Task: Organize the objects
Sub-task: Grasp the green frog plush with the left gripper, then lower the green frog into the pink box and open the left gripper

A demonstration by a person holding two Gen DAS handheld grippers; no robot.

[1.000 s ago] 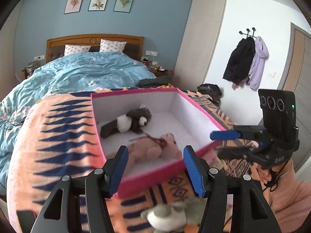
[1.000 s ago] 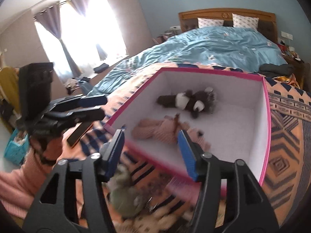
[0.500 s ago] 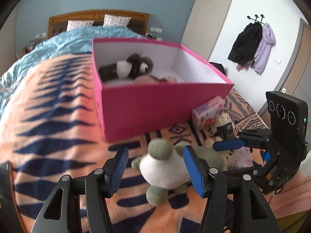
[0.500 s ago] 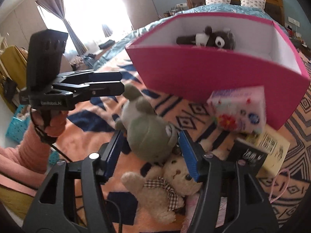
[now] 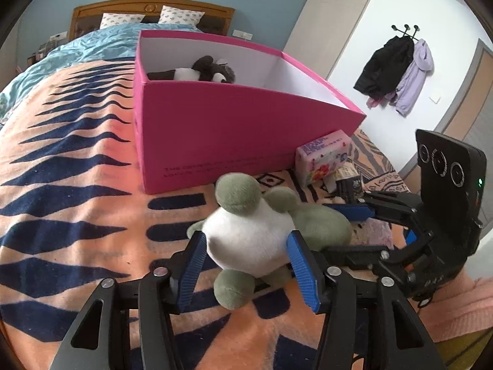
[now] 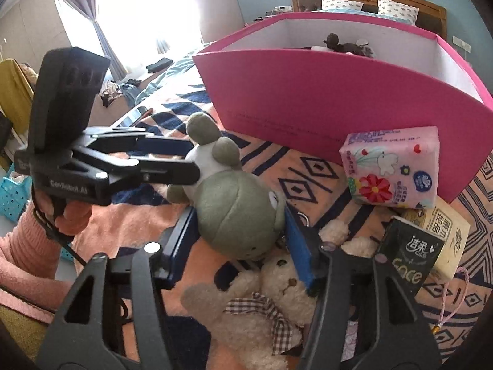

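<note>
A green and white plush toy [image 5: 255, 234] lies on the patterned blanket in front of the pink box [image 5: 234, 135]. My left gripper [image 5: 246, 268] is open, its blue fingers on either side of the toy's white belly. My right gripper [image 6: 237, 240] is open around the toy's green head [image 6: 237, 206] from the other side. The box holds a dark and white plush [image 5: 200, 72]. A cream teddy bear [image 6: 271, 302] lies under my right gripper.
A pink tissue pack [image 6: 391, 166] leans on the box wall. A black tissue pack [image 6: 409, 256] and a yellow one [image 6: 443, 234] lie to its right. A pink cord [image 6: 456, 302] lies on the blanket. The bed's blue duvet [image 5: 92, 37] is behind the box.
Both grippers dropped from above the box to the blanket in front of it and closed in on the green plush, which now sits between both pairs of fingers.
</note>
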